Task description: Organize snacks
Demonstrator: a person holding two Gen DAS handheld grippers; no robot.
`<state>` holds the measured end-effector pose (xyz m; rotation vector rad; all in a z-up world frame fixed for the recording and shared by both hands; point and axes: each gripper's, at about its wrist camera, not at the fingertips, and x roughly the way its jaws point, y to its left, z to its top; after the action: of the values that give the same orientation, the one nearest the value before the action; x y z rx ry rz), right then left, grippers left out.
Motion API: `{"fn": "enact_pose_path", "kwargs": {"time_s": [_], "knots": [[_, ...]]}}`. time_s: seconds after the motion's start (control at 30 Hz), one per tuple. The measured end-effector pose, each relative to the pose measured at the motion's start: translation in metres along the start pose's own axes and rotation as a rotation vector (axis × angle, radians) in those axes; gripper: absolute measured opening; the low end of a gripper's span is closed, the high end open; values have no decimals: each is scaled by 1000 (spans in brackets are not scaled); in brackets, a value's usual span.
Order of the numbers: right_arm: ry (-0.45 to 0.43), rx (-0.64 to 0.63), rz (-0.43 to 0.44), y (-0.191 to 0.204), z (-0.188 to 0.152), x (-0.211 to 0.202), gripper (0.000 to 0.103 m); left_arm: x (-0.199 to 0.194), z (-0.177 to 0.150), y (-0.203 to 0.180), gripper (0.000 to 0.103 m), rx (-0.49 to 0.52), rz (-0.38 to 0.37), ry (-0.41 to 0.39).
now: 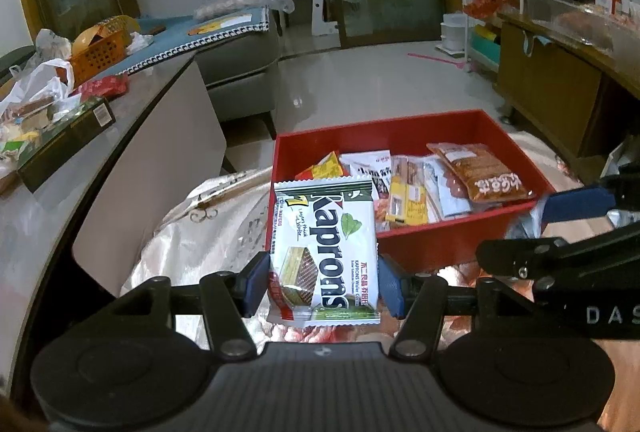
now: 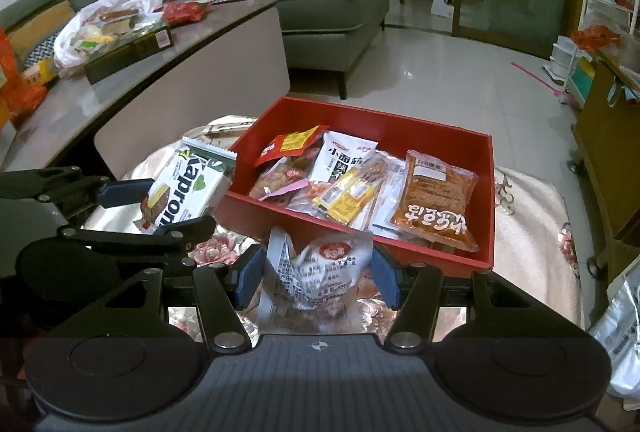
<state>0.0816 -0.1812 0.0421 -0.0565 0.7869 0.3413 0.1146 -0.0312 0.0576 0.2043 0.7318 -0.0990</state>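
Note:
My left gripper (image 1: pixel 322 282) is shut on a white and green Kaprons wafer pack (image 1: pixel 324 252), held upright just in front of the red box's left near corner. The pack also shows in the right wrist view (image 2: pixel 182 188). My right gripper (image 2: pixel 314 274) is shut on a clear crumpled bun packet with a red round label (image 2: pixel 320 272), close to the near wall of the red box (image 2: pixel 486 168). The red box (image 1: pixel 420 244) holds several snack packs, among them an orange spicy strip pack (image 2: pixel 436 200) and a yellow bar (image 2: pixel 346 202).
The box stands on a small table with a shiny floral cloth (image 2: pixel 532 232). A grey curved counter (image 2: pixel 192 44) at the left carries a dark carton, plastic bags and an orange basket. A sofa (image 2: pixel 336 12) is behind, wooden cabinets (image 2: pixel 612 148) at the right.

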Motion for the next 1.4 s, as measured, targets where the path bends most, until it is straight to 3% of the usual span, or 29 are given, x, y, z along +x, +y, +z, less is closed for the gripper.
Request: {"fn": "enact_pose_path", "kwargs": {"time_s": [0.3, 0.43, 0.53, 0.6, 0.67, 0.87, 1.0, 1.13, 1.23, 1.3, 1.4], "knots": [[-16, 13, -13, -7, 9, 0, 59, 3, 12, -1, 51, -23, -5, -15], [52, 55, -49, -19, 3, 16, 59, 8, 9, 3, 51, -24, -2, 8], [167, 55, -49, -27, -8, 42, 73, 8, 7, 9, 51, -36, -7, 17], [237, 128, -62, -31, -18, 61, 75, 9, 5, 15, 51, -39, 3, 21], [291, 241, -21, -33, -27, 75, 74, 12, 3, 22, 51, -61, 6, 39], [297, 434, 21, -25, -39, 82, 83, 13, 3, 38, 51, -119, -29, 59], [301, 527, 34, -19, -42, 100, 83, 4, 2, 49, 51, -138, -44, 37], [284, 314, -80, 9, -35, 105, 62, 5, 1, 58, 51, -158, -42, 41], [299, 182, -78, 19, -36, 102, 47, 8, 2, 60, 51, -164, -47, 48], [302, 174, -42, 18, -32, 98, 21, 7, 2, 57, 51, -156, -50, 46], [275, 171, -25, 18, -25, 90, 17, 6, 3, 52, 51, -143, -49, 38]]}}
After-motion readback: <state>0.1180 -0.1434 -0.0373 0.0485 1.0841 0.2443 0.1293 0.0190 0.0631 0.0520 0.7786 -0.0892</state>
